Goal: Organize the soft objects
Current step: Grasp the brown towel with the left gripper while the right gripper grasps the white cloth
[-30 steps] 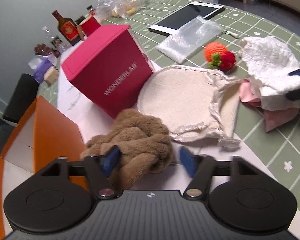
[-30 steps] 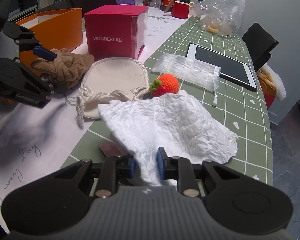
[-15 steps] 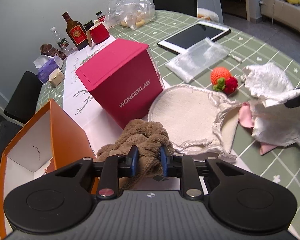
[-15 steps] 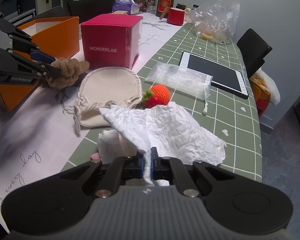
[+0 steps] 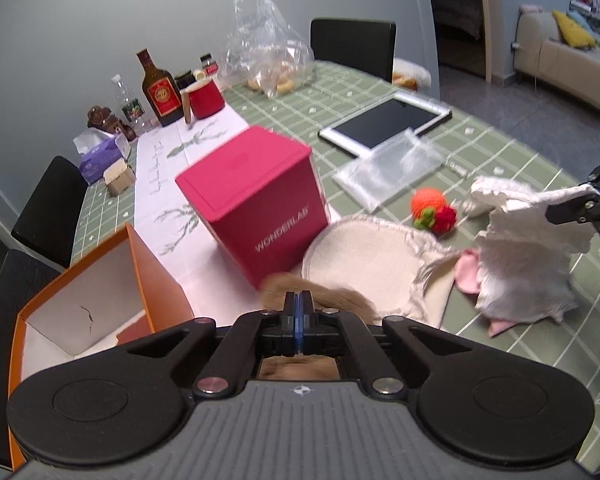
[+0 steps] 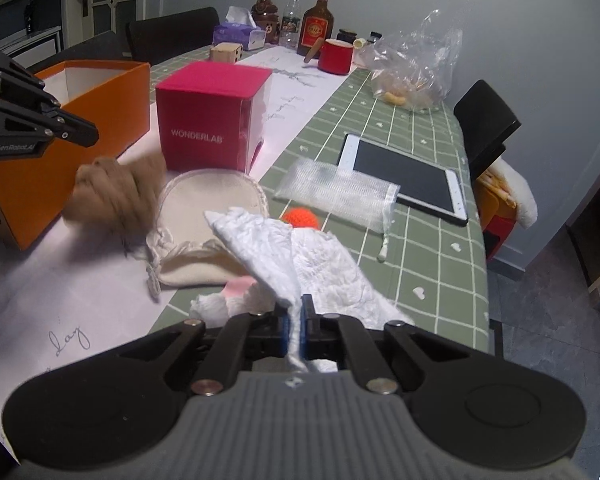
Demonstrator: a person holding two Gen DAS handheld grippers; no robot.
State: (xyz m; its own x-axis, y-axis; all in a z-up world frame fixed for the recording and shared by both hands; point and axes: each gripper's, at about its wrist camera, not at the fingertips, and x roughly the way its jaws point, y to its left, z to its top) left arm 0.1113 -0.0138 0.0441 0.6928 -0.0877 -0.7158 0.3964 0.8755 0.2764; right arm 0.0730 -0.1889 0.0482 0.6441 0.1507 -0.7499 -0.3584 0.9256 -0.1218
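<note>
Green checked tablecloth (image 6: 428, 240): bears every loose thing here, with a white runner (image 6: 60, 280) along its left side in the right wrist view.
Change, left gripper (image 5: 298, 318): its jaws have just been closing; a second ago they stood wide around the brown plush toy (image 6: 116, 192), now they are pinched together on it and the toy hangs lifted beside the orange box (image 6: 100, 96).
Change, right gripper (image 6: 296, 330): its jaws have just been closing too, and now clamp a fold of the white crinkled cloth (image 6: 312, 264), which is drawn up into a peak where before it lay flat.
Hard to make out, toy: blurred in both views; in the left wrist view only a tuft shows past the fingers.
Hard to make out, pink item (image 5: 468, 276): mostly covered by the white cloth; what it is I cannot tell.
Partly hidden, crochet fruit (image 5: 434, 210): orange and red, half behind the cloth's peak in the right wrist view.
Around, red cube box (image 5: 260, 204): marked WONDERLAB, between the orange box and the cream drawstring bag (image 5: 364, 260).
Around, far side: tablet (image 6: 404, 176), mesh pouch (image 6: 336, 192) just beside it, plastic bag (image 6: 412, 68), bottle (image 6: 316, 24), red mug (image 6: 336, 56).
</note>
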